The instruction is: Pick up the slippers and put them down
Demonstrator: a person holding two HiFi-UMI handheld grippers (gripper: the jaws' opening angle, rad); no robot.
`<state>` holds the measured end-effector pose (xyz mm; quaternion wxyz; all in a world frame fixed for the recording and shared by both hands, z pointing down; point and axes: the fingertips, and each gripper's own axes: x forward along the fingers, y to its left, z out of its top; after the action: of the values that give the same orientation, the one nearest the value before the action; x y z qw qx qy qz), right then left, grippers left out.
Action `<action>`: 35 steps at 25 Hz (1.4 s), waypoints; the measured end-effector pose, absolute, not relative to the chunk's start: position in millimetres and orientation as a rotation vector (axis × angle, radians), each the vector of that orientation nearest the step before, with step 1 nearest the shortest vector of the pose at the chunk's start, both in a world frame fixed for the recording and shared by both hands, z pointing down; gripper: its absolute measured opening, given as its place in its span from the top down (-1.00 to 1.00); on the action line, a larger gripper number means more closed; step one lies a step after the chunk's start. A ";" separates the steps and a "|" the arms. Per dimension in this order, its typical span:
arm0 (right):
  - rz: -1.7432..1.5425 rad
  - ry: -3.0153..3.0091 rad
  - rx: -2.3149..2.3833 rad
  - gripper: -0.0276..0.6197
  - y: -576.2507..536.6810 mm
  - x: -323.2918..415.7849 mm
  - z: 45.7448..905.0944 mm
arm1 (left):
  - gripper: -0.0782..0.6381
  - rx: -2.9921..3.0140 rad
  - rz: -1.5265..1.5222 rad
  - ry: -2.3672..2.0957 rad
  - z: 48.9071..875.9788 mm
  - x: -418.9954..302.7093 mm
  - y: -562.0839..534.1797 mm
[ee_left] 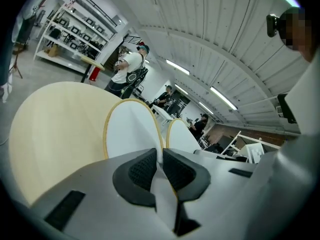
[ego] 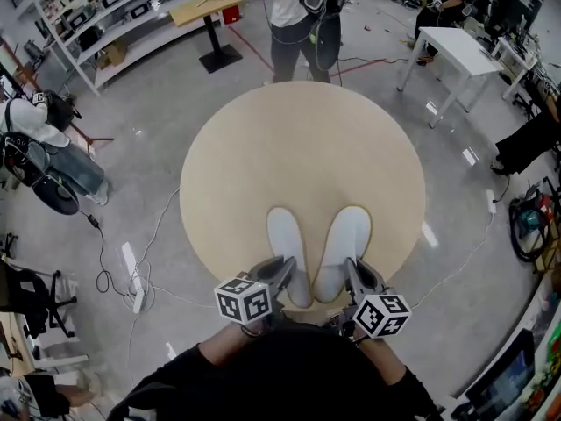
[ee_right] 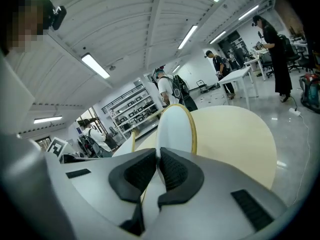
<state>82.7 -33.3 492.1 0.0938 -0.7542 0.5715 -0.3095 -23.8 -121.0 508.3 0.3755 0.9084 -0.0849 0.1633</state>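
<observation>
Two white slippers edged in yellow lie side by side, toes pointing away, over the near part of the round beige table point(ego: 302, 147). My left gripper point(ego: 282, 281) is shut on the heel of the left slipper point(ego: 286, 251); in the left gripper view its black pads point(ee_left: 145, 169) pinch that slipper point(ee_left: 131, 131), with the other slipper point(ee_left: 181, 139) to the right. My right gripper point(ego: 351, 281) is shut on the heel of the right slipper point(ego: 344, 246), seen between the pads point(ee_right: 172, 171) as a white oval point(ee_right: 175, 126). Whether the soles touch the table I cannot tell.
A person point(ego: 298, 16) stands just beyond the table's far edge. A white table point(ego: 456, 51) is at the back right, a small wooden table point(ego: 209, 11) and shelves point(ego: 114, 16) at the back left. Cables and a power strip point(ego: 133, 279) lie on the floor at the left.
</observation>
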 end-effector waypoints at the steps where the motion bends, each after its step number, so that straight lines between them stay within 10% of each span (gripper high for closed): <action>1: -0.903 1.693 -2.232 0.81 -21.1 90.8 490.0 | 0.69 2.333 0.419 -0.222 506.3 -15.8 -110.6; 35: -0.864 1.059 -2.527 0.81 326.9 430.0 510.4 | 0.69 2.230 0.601 0.253 536.2 381.1 180.5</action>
<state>430.0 326.9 510.4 0.1340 -0.8716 0.3654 -0.2981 381.1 180.5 536.2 0.3976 0.8807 0.0999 0.2372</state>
